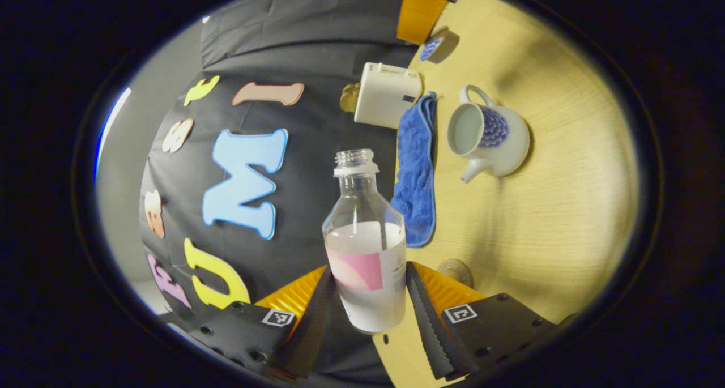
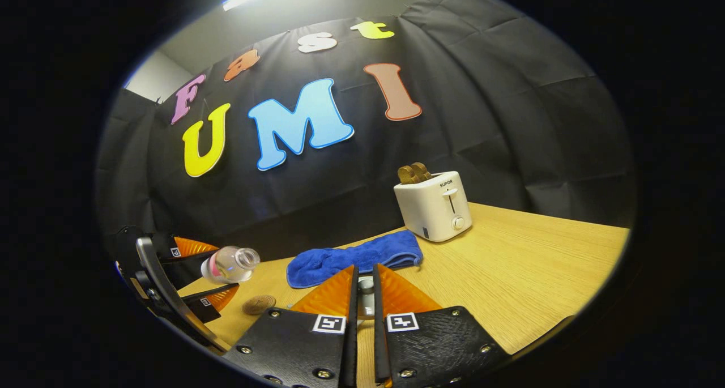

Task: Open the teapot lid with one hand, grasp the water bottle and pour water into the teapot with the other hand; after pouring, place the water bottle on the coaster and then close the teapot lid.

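The left gripper (image 1: 371,297) was clamped on the water bottle (image 1: 368,246), cap off, tipped sideways, w/ its mouth aimed toward the teapot (image 1: 490,136). The pot sat open on the table (image 1: 555,218) next to a blue cloth (image 1: 416,173). The right gripper (image 2: 362,286) pinched a small knob, prob. the teapot lid (image 2: 366,286). The coaster (image 2: 259,304) lay near the bottle.

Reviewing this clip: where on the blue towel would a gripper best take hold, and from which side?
The blue towel lies flat and folded beside the toaster. I'd pinch its bunched rounded end nearest the left gripper, coming from above, since the raised folds there probably give the fingers purchase.
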